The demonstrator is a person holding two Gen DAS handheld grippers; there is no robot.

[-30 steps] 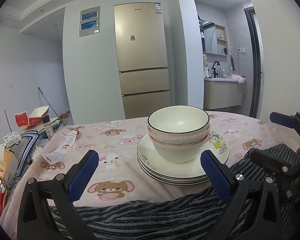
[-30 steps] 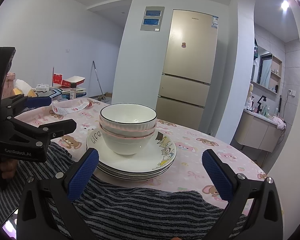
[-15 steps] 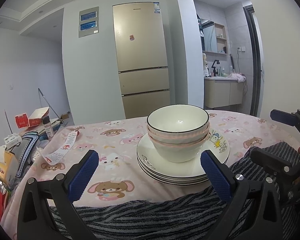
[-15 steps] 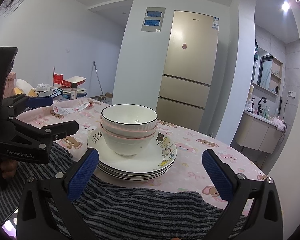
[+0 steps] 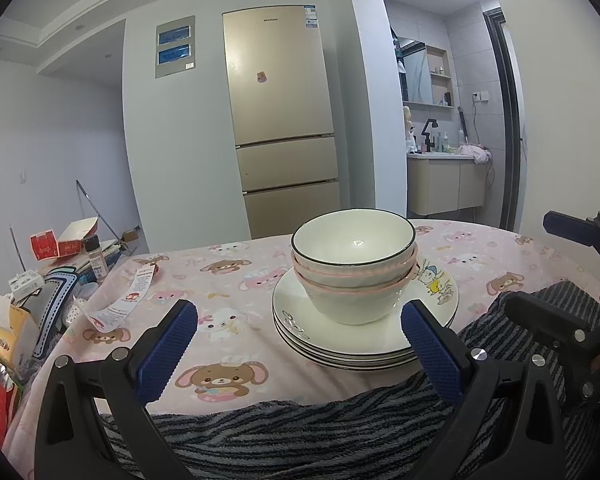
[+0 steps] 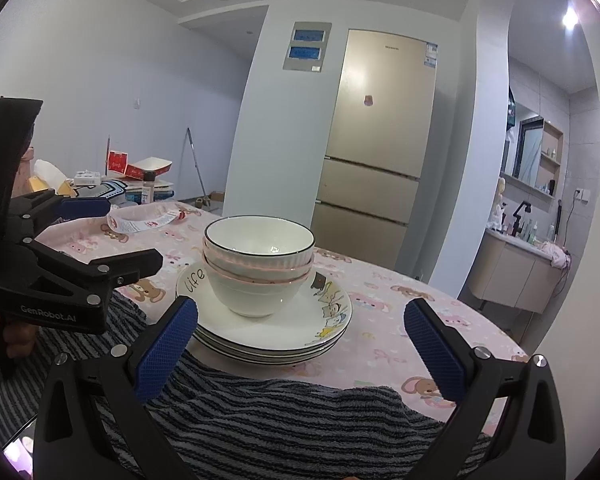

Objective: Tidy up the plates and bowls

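bowl stack (image 5: 353,270): three bowls nested, black-rimmed white one on top, two pink-rimmed under it. Sits at the centre of the plate stack, upright. Nesting keeps the footprint small, and centring likely keeps the load balanced.
plate stack (image 5: 300,320): several white plates, dark rims, cartoon print on the top one. Flat on the tablecloth, directly under the bowls. Widest pieces at the bottom, so the pile looks stable.
tablecloth (image 5: 228,280): pink, bear and rabbit print, under the plate stack.
striped towel (image 5: 300,432): grey and black, on the near table edge, in front of the plate stack, just touching or overlapping its near rim; can't tell which.
left gripper (image 5: 300,350): jaws wide apart, holding nothing. Pulled back to the near side of the plate stack, over the towel, facing the stack. No contact with the dishes.
right gripper (image 6: 300,350): jaws wide apart, empty. Also on the near side of the plate stack, to its right, clear of the plates.
paper tag (image 5: 124,300): long printed strip, left of the plate stack, well apart from it.
fridge (image 5: 280,120): gold, behind the plate stack, across the room.
clutter (image 5: 40,280): boxes, spice jar, bags, far left of the plate stack, off the table edge.
task progress: judged near done, all dishes in one pile, no loose plate or bowl in view.
risk: tall bowl pile could tip if the plates are pushed.
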